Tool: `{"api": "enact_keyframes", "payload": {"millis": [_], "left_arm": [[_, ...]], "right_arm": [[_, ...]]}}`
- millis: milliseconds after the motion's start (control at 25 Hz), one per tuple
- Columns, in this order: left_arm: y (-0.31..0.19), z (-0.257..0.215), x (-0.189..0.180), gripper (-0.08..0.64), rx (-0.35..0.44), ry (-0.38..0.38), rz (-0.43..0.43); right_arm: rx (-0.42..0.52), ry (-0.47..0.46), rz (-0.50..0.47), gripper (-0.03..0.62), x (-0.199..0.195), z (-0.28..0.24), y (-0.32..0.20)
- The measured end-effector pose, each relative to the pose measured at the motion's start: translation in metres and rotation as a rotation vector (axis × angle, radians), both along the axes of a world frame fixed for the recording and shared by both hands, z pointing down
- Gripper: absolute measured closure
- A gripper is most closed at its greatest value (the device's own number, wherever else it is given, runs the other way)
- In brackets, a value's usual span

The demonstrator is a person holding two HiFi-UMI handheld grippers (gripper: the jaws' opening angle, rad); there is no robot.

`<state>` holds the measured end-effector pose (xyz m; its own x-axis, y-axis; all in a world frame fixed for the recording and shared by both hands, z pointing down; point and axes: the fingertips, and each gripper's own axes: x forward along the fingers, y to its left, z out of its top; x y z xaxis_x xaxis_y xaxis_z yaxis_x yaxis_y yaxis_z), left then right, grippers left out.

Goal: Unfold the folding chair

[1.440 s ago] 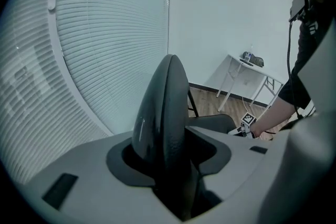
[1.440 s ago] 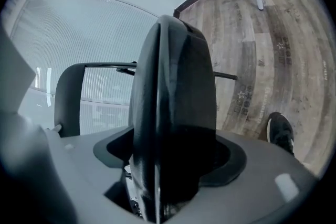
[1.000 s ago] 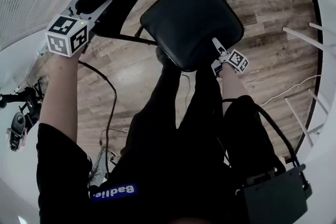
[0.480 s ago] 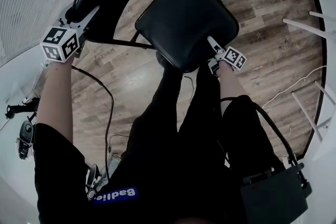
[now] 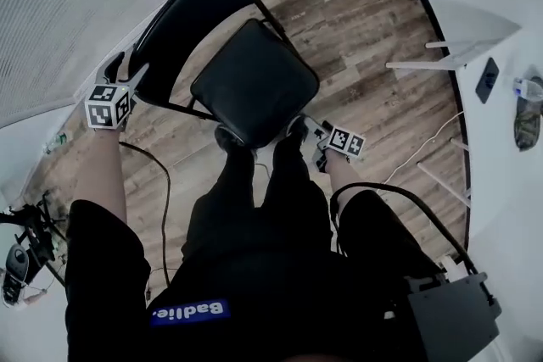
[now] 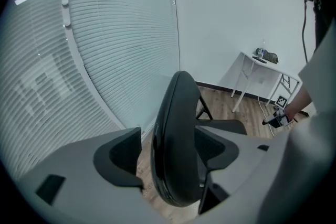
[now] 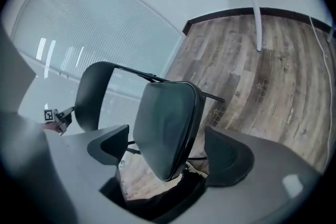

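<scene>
while the chair [image 5: 222, 55] stands unfolded on the wood floor [image 5: 356, 38] just ahead of the person's legs [image 5: 254, 208], seat [image 5: 254, 85] down and backrest [image 5: 182, 21] up at the left, both grippers are released. left gripper [image 5: 127, 68] at the backrest's edge, jaws just opened wide, rim between them, pads not pressing; right gripper [image 5: 312, 131] just beside the seat's near corner, jaws just opened wide, nothing gripped; in its own view the seat lines up between the jaws but stands clear of them; white table [image 6: 262, 68] by the far wall.
</scene>
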<state>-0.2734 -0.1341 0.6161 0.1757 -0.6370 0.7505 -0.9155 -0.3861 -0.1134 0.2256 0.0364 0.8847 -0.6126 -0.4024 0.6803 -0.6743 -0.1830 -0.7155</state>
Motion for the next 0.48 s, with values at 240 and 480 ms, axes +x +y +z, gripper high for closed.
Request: {"api": "enact_keyframes", "payload": {"millis": [240,480], "left_arm": [[0.057,-0.069,0.061,0.247,0.045,0.162,0.002],[0.094,-0.138,0.153,0.314,0.135,0.42,0.053]], "right_arm": [[0.153,-0.075,-0.22,0.237,-0.048,-0.169,0.001],[0.415,-0.136,-0.366,0.35,-0.108,-0.315,-0.038]]}}
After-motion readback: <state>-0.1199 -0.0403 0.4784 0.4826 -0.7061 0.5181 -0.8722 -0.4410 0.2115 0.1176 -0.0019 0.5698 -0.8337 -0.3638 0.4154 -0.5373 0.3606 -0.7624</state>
